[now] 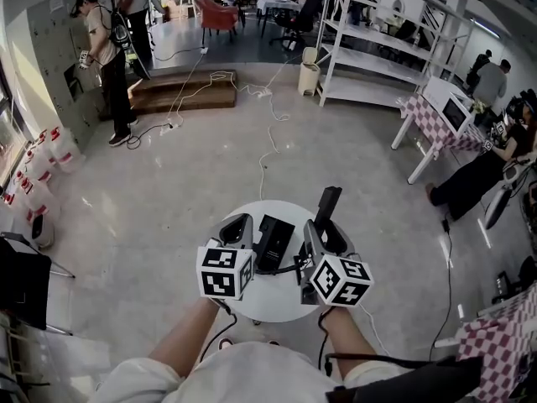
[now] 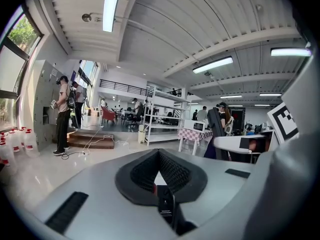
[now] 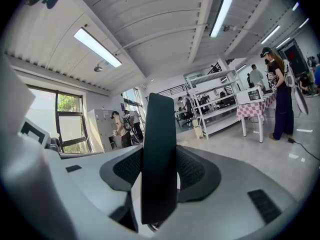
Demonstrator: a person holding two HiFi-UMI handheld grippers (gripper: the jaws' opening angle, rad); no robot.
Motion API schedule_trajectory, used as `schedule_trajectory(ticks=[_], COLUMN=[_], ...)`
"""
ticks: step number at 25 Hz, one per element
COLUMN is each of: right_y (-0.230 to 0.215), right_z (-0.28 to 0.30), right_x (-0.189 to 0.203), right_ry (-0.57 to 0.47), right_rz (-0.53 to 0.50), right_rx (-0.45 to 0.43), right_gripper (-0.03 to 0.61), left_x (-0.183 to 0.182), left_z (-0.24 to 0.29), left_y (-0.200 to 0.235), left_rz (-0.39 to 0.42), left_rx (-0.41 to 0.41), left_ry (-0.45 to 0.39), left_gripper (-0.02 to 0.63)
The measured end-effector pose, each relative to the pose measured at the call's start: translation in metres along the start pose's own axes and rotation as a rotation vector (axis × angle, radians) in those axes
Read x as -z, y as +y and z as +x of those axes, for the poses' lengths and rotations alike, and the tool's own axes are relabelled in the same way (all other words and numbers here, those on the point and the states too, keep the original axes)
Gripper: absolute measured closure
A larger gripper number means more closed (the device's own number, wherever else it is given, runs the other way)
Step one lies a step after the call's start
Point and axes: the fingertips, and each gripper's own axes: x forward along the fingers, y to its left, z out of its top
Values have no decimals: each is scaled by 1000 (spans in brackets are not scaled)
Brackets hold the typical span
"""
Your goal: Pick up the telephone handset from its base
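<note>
The handset (image 3: 159,159) stands upright off the base (image 1: 275,243), just right of it. The right gripper (image 1: 327,235) clamps it near its lower end. The left gripper (image 1: 237,225) hovers left of the base, its jaws together on nothing. The handset looks light, stiff and smooth — probably slippery plastic — so a hold nearer its middle would likely balance better.

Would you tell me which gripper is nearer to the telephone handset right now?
Right. The right gripper is clamped on the handset, while the left gripper sits across the base from it.
</note>
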Motion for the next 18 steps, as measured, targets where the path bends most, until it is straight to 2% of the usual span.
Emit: schedule_trajectory(ticks=[18], right_y=[4], right_z=[-5], right_x=[5], right_ry=[19], right_rz=[-35], right_rx=[23], right_gripper=[360], left_x=[6], left_z=[1], left_y=[-3], left_rz=[-15], left_rx=[24], left_ry=[2], left_gripper=[606])
